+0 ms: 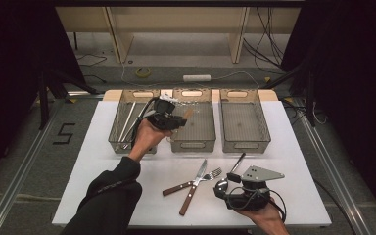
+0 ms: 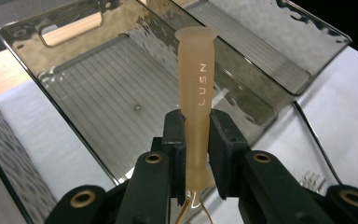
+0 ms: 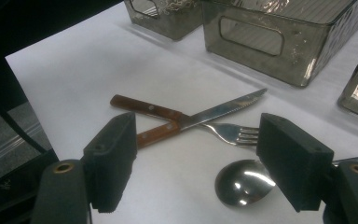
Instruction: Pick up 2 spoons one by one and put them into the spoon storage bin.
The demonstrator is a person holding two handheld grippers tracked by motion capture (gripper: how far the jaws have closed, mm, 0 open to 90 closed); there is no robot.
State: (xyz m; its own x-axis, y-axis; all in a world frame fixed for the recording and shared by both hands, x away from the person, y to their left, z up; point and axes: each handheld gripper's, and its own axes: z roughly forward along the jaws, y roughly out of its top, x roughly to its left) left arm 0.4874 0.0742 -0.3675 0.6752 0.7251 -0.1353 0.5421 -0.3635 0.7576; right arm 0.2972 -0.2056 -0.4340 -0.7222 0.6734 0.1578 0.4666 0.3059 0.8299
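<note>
Left tongs (image 2: pixel 196 154) pinching a tan plastic handle (image 2: pixel 196 88) near its lower end, leaving the flared tip free ahead of the pads; held above the middle bin (image 2: pixel 74 88), presumably for sorting into it. Long axis in line with the tongs, flared end pointing straight away from them, toward the bin's far wall. Right tongs (image 3: pixel 196 163) spread wide, pinching nothing, low over the desk (image 3: pixel 98 60); spoon (image 3: pixel 242 182) between the pads, crossed knife (image 3: pixel 191 119) and fork (image 3: pixel 233 133) just beyond, likely next for pickup.
</note>
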